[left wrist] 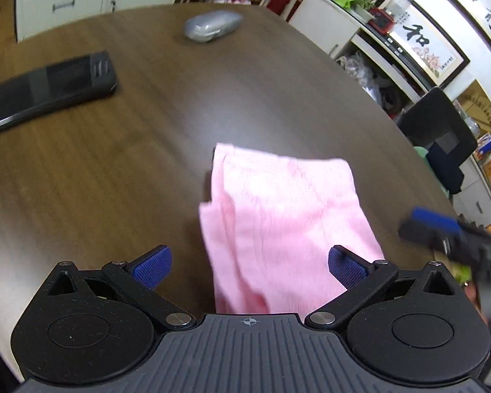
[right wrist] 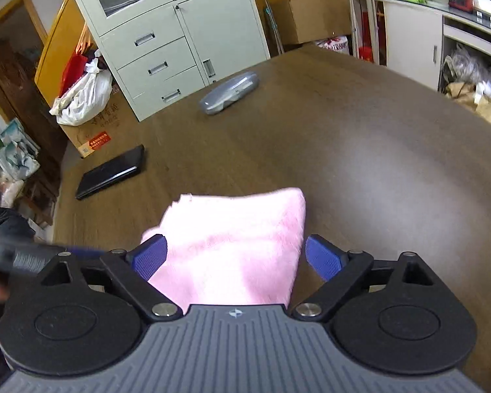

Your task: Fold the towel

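A pink towel [left wrist: 288,216] lies folded in layers on the brown wooden table [left wrist: 114,180]. My left gripper [left wrist: 249,268] is open above its near end, blue pads apart, holding nothing. In the right wrist view the same towel [right wrist: 235,245] lies between the spread fingers of my right gripper [right wrist: 235,258], which is open and empty. The right gripper also shows blurred at the right edge of the left wrist view [left wrist: 455,232]. The left gripper shows blurred at the left edge of the right wrist view [right wrist: 23,255].
A black flat device [left wrist: 49,88] lies at the table's left, also seen in the right wrist view [right wrist: 111,172]. A grey glasses case [left wrist: 212,26] sits at the far side, also in the right wrist view [right wrist: 229,93]. Cabinets [right wrist: 167,32] and shelves [left wrist: 392,46] surround the table.
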The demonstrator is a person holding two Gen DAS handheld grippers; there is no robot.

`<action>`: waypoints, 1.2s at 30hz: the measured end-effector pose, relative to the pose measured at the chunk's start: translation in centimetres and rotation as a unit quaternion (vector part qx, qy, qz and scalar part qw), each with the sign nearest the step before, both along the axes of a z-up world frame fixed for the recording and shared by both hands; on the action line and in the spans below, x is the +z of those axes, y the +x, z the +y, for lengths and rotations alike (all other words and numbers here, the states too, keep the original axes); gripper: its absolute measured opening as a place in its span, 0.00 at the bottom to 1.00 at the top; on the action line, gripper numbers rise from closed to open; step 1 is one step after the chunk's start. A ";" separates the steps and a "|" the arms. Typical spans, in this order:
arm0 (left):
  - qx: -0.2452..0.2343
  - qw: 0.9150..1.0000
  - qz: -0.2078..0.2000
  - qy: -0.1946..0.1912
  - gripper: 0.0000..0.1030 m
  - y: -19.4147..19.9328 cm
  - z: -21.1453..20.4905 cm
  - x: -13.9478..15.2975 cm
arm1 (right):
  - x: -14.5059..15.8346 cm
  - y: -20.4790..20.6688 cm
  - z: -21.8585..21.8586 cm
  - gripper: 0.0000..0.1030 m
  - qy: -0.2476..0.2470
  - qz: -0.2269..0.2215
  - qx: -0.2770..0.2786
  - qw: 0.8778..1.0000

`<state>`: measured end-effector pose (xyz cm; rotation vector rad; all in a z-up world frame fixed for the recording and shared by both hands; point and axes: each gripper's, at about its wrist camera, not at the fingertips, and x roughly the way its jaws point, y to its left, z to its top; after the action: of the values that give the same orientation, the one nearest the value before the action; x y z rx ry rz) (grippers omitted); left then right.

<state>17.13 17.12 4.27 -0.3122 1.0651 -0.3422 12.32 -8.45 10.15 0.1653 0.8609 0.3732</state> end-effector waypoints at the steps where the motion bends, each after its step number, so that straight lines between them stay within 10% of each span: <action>1: 0.000 1.000 0.005 -0.005 0.33 0.4 -0.1 -0.3 | -0.3 0.0 -0.3 0.91 -0.008 -0.004 -0.003 1.000; 7: -0.002 1.000 0.008 -0.022 0.34 1.1 0.0 -1.1 | -1.2 -0.7 -1.7 0.91 -0.011 -0.011 0.000 1.000; 12: 0.020 1.000 -0.006 -0.020 0.55 0.4 2.1 0.6 | -1.2 -1.5 0.0 0.91 -0.019 -0.018 0.035 0.999; 28: 0.017 0.998 0.034 -0.052 0.52 1.1 1.8 -1.7 | -0.9 -1.9 0.7 0.90 -0.019 -0.007 0.052 0.998; 32: 0.014 0.998 0.030 -0.058 0.52 1.4 1.5 -1.5 | -2.1 -1.4 1.3 0.61 -0.025 0.020 0.057 0.998; 36: 0.014 0.998 0.029 -0.057 0.39 1.4 1.1 -1.5 | -3.0 -1.2 1.4 0.59 -0.025 0.035 0.056 0.997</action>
<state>18.56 18.26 2.82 -0.4404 1.0997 -0.3706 11.12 -7.09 7.15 0.0846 0.9506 0.4536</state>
